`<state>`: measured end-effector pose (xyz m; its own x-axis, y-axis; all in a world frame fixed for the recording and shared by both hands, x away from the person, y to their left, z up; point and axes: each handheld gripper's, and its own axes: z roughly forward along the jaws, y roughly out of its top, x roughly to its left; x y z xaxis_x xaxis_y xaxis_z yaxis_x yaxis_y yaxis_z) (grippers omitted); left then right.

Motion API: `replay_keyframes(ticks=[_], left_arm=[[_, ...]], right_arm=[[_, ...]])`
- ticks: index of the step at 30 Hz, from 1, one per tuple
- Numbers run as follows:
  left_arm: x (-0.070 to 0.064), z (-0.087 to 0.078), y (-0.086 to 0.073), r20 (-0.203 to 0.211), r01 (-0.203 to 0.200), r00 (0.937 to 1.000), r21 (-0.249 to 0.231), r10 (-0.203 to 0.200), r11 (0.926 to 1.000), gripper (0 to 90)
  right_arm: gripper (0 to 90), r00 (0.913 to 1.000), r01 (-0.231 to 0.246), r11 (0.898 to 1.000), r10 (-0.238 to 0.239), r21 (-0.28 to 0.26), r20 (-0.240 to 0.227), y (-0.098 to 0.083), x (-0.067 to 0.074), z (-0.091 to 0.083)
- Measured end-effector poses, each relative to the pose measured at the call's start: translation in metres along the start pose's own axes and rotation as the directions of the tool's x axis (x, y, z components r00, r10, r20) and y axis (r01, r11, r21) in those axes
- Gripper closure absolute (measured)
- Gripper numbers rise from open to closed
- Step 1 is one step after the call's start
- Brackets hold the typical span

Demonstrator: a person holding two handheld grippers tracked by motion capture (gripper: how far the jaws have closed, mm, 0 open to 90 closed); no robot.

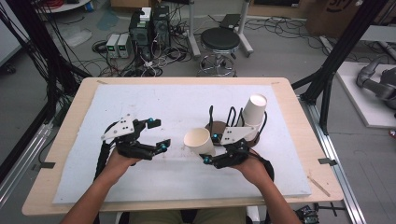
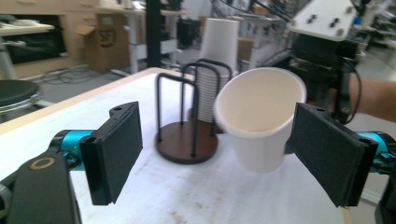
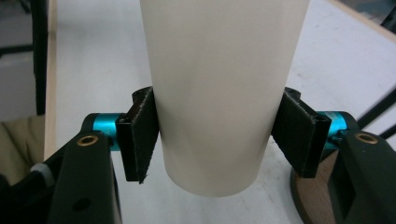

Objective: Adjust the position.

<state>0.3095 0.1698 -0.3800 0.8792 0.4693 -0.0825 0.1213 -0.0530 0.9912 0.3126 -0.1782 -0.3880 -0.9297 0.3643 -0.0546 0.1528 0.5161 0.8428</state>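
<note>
A paper cup is clamped in the right gripper above the middle of a white-topped table.
The cup lies tilted, its mouth turned toward the left gripper, whose jaws stand wide apart with nothing between them. Just behind, toward the table's far right corner, a wire cup holder on a round wooden base carries a stack of cups.

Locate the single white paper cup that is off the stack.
In the high view the single white paper cup sits mid-table, clamped in the right tongs, just left of the black wire cup holder.
</note>
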Motion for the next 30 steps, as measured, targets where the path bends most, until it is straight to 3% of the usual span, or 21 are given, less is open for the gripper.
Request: replay_keyframes(ticks=[6, 7, 11, 15, 20, 30], left_arm=[[0.008, -0.012, -0.018, -0.061, 0.033, 0.9976, -0.016, -0.034, 0.9993, 17.2], [0.008, -0.012, -0.018, -0.061, 0.033, 0.9976, -0.016, -0.034, 0.9993, 17.2], [0.012, -0.016, -0.025, -0.093, 0.043, 0.9946, -0.017, -0.044, 0.9989, 17.4], [0.013, -0.021, -0.029, -0.11, 0.04, 0.993, -0.035, -0.043, 0.9986, 17.4], [0.015, -0.026, -0.032, -0.133, 0.033, 0.9904, -0.026, -0.037, 0.9991, 17.4], [0.018, -0.041, -0.03, -0.188, 0.009, 0.9821, -0.024, -0.014, 0.9997, 17.4]], right_arm=[[35.8, 0.999, -0.028, 0.993, 0.032, -0.114, 0.032, -0.017, -0.001, -0.012], [35.8, 0.999, -0.028, 0.993, 0.032, -0.114, 0.032, -0.017, -0.001, -0.012], [35.4, 0.9972, -0.023, 0.981, 0.036, -0.191, 0.065, -0.027, -0.002, -0.026], [35.0, 0.9946, -0.051, 0.971, 0.071, -0.234, 0.076, -0.032, -0.004, -0.037], [34.7, 0.9911, -0.072, 0.966, 0.097, -0.249, 0.091, -0.036, -0.006, -0.042], [34.6, 0.993, -0.066, 0.965, 0.089, -0.254, 0.078, -0.034, -0.005, -0.039]])
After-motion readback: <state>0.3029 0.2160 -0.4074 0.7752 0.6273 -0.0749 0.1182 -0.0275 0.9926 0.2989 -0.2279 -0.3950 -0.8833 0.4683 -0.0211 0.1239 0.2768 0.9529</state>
